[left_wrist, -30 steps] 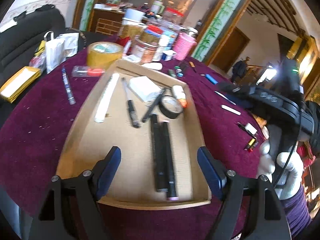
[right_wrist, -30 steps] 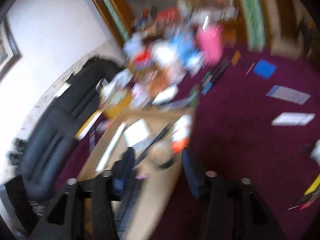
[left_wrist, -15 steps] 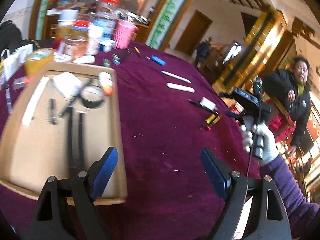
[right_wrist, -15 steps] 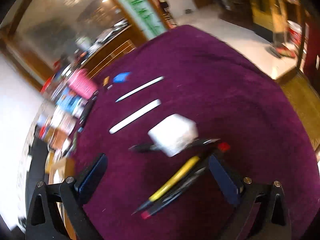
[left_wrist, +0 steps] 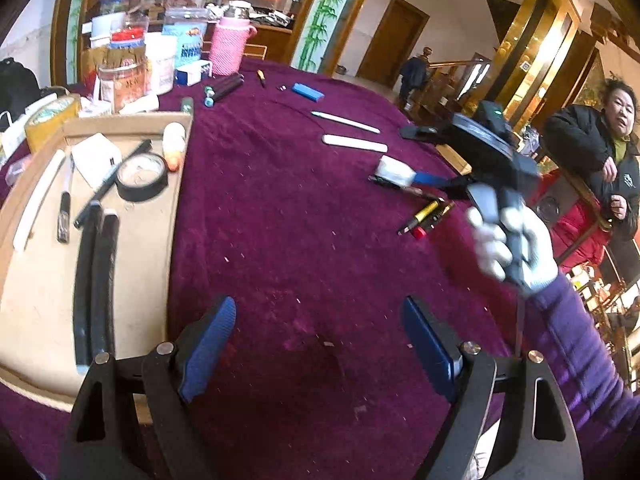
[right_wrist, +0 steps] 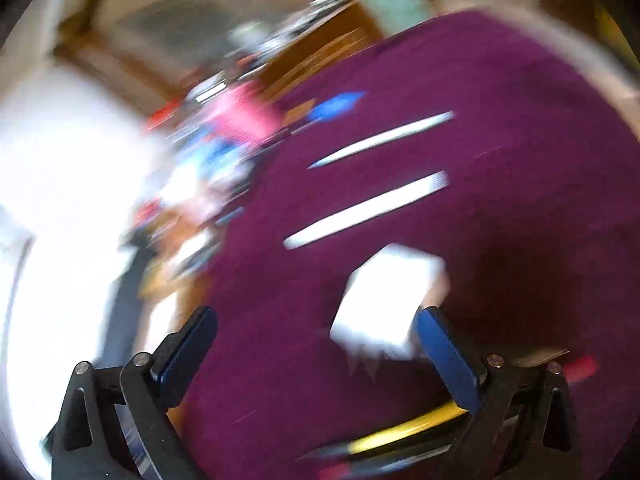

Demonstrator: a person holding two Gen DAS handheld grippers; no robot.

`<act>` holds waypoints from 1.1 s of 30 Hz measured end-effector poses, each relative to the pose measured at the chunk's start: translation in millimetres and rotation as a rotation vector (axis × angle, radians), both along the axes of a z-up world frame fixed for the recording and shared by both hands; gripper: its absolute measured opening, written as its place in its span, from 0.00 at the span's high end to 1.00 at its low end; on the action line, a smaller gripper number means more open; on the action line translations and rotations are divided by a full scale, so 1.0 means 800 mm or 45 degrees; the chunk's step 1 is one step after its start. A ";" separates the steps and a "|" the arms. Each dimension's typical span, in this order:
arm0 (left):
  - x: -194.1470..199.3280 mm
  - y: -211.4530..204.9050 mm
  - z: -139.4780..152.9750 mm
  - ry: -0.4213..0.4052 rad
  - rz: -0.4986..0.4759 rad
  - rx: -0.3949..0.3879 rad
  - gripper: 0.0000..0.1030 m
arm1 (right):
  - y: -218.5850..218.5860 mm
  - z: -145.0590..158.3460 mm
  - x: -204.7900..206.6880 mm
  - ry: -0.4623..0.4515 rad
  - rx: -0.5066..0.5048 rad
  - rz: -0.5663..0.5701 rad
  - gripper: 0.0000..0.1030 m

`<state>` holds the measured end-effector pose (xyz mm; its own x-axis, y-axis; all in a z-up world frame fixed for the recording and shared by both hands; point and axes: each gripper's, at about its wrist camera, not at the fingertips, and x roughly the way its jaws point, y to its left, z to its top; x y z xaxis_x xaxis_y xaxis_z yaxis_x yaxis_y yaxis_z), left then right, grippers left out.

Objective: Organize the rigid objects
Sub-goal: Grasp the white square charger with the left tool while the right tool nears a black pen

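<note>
The left gripper [left_wrist: 318, 342] is wide apart over the purple cloth [left_wrist: 280, 220], holding nothing; the right gripper [right_wrist: 316, 344] is wide apart too, low by the white block [right_wrist: 386, 304]; the yellow pen [right_wrist: 404, 430] lies under it; the picture is blurry; the cardboard tray [left_wrist: 36, 288] with pens sits well to the left.

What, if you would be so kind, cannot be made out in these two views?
- Right wrist view: motion blur smears the white block; whether the blue pad touches it is unclear.
- Left wrist view: jar labels are too small to read.
- Left wrist view: the cardboard tray is cut off by the left edge.
</note>
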<state>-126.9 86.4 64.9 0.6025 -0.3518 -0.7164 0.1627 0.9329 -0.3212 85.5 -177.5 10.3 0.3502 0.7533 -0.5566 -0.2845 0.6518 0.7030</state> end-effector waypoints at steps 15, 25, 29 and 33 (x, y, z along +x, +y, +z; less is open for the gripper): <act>0.048 -0.019 -0.007 0.131 -0.024 -0.086 0.18 | -0.092 -0.010 -0.044 -0.060 0.099 -0.478 0.01; 0.184 -0.133 -0.016 0.040 -0.186 0.232 0.18 | -0.110 -0.003 -0.049 -0.040 0.157 -0.563 0.01; 0.237 -0.161 -0.045 0.034 -0.303 0.369 0.18 | -0.115 -0.005 -0.044 -0.023 0.199 -0.564 0.01; 0.271 -0.175 -0.062 0.041 -0.330 0.420 0.18 | -0.116 -0.009 -0.039 0.001 0.234 -0.573 0.01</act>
<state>89.6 -53.7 15.3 0.4994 -0.2377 -0.8332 0.4005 0.9160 -0.0213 54.1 -270.3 3.2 0.6633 0.6133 -0.4290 -0.0025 0.5750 0.8182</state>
